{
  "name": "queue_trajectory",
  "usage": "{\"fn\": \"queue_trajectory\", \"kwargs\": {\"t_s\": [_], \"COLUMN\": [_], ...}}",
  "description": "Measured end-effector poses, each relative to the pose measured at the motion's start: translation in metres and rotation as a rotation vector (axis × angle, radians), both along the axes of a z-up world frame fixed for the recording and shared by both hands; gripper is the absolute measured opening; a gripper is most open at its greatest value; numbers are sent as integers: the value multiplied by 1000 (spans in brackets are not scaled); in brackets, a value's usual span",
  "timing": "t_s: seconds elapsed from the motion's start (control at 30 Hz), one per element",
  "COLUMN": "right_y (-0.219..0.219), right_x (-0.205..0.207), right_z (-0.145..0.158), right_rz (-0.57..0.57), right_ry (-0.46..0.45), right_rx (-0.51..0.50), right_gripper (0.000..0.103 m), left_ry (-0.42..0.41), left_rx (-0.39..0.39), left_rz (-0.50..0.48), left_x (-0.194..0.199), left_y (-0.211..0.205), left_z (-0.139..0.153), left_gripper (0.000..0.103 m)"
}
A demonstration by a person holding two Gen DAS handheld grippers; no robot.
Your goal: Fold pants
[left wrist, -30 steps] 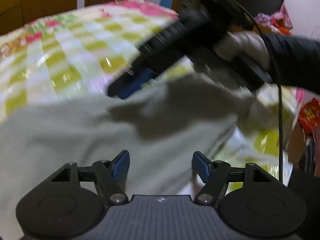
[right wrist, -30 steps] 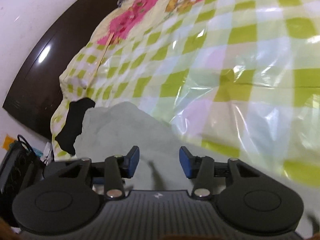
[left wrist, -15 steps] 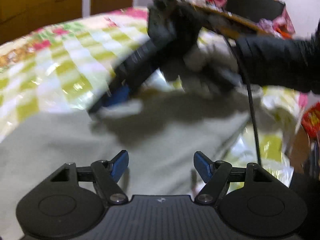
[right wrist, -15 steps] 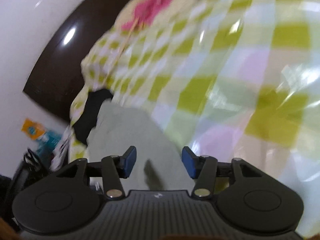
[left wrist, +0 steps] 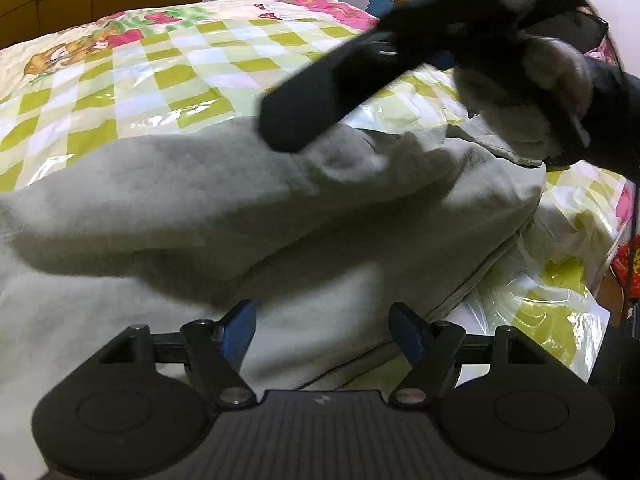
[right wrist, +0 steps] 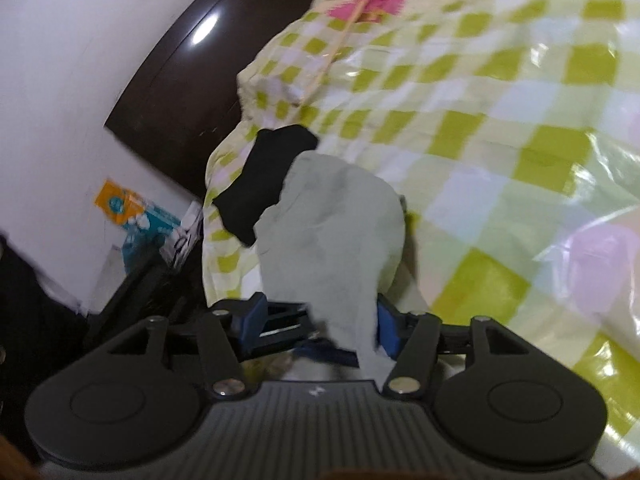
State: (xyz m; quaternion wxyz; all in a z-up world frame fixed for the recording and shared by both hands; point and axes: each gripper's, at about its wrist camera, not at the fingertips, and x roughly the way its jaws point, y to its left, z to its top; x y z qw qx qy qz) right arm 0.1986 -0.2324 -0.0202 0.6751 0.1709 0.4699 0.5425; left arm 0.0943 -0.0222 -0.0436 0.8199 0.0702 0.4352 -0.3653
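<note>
From my left wrist camera, my left claw (left wrist: 322, 330) hangs wide open with nothing between its blue pads (left wrist: 240, 326); it hovers just over the near part of the pants (left wrist: 200, 208). The pale grey-green pants lie in a broad heap across the checked bedspread (left wrist: 160, 76), which seems to have a glossy plastic sheet over it. Farther out, my right claw (left wrist: 316, 100) crosses the view as a dark blur, its tip down at a raised hump of the cloth. I cannot tell from here whether it grips that hump. A doubled edge shows at the right of the pile, so one layer seems to lie over another there, but the shape is lumpy, not flat.

From my right wrist camera, a strip of the pants (right wrist: 336, 240) runs up between the fingers of my right claw (right wrist: 320, 326) and touches the right blue pad (right wrist: 386, 330). The left pad stands well off it, so the jaws are fairly wide and I judge that nothing is pinched yet. Beyond the cloth lies a black piece of fabric (right wrist: 264, 188) near the bed's edge.

I judge the fold barely begun: the cloth is bunched, no neat crease is set, and the grasp, fold-over and smoothing remain.
</note>
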Motion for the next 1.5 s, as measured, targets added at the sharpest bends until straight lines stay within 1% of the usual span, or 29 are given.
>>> {"fn": "queue_trajectory", "kwargs": {"t_s": [0.07, 0.13, 0.2, 0.23, 0.3, 0.4, 0.53, 0.6, 0.67, 0.73, 0.8, 0.87, 0.9, 0.93, 0.97, 1.03, 1.07, 1.13, 1.17, 1.2, 1.23, 1.27, 1.3, 1.4, 1.5], "right_y": [4, 7, 5, 4, 4, 11, 31, 45, 61, 70, 67, 52, 44, 37, 32, 28, 27, 26, 28, 31, 34, 36, 41, 48, 61], "right_x": [-12, -19, -25, -28, -31, -22, 2, 14, 26, 37, 49, 64, 70, 75, 75, 70, 66, 58, 55, 51, 47, 44, 43, 46, 42], "right_z": [11, 19, 27, 31, 34, 17, -15, -26, -39, -49, -53, -52, -51, -48, -44, -32, -29, -29, -30, -29, -28, -27, -28, -34, -35], "right_rz": [22, 34, 42, 43, 57, 57, 35, 22, -6, -67, -155, -269, -306, -316, -313, -287, -263, -230, -215, -207, -206, -194, -189, -156, -94], "right_ry": [-58, -87, -96, -114, -123, -67, 44, 70, 120, 147, 155, 156, 165, 184, 188, 141, 138, 173, 175, 161, 126, 95, 83, 116, 106], "right_rx": [-36, -54, -59, -64, -48, -52, 6, 32, 58, 64, 87, 101, 111, 132, 140, 99, 85, 81, 64, 31, -12, -34, -43, -15, -6], "right_gripper": [59, 59, 59, 60, 66, 67, 67, 67, 67, 67, 67, 67, 67, 67, 67, 67, 67, 67, 67, 67, 67, 67, 67, 67, 67], "left_ry": [-2, -4, -1, 1, 1, -1, 0, 1, 3, 5, 5, 7, 8, 9, 10, 8, 7, 7, 7, 7, 8, 9, 10, 11, 12], "left_rx": [-5, -8, -14, -17, -17, -17, -25, -28, -33, -42, -49, -55, -58, -63, -66, -72, -73, -76, -77, -78, -78, -78, -79, -79, -80], "left_rz": [1, 8, 12, 13, 13, 13, 16, 16, 15, 15, 15, 14, 14, 14, 15, 16, 16, 16, 16, 16, 15, 15, 14, 14, 12], "left_x": [1, -1, -5, -5, -9, -9, -11, -11, -10, -10, -11, -11, -11, -11, -11, -11, -10, -10, -11, -9, -9, -9, -8, -8, -8], "left_y": [0, 0, 2, 3, 3, 3, 4, 4, 5, 6, 7, 8, 8, 9, 9, 10, 12, 13, 13, 16, 17, 17, 18, 17, 16], "left_z": [0, 2, 2, 1, 2, 1, 1, 2, 1, 1, 0, 0, 0, 0, -1, -1, -1, -1, -1, -3, -3, -3, -3, -3, -3], "left_gripper": [84, 84, 84, 85, 85, 85, 86, 86, 86, 86, 86, 86, 86, 86, 86, 86, 86, 86, 86, 86, 87, 87, 87, 87, 88]}}
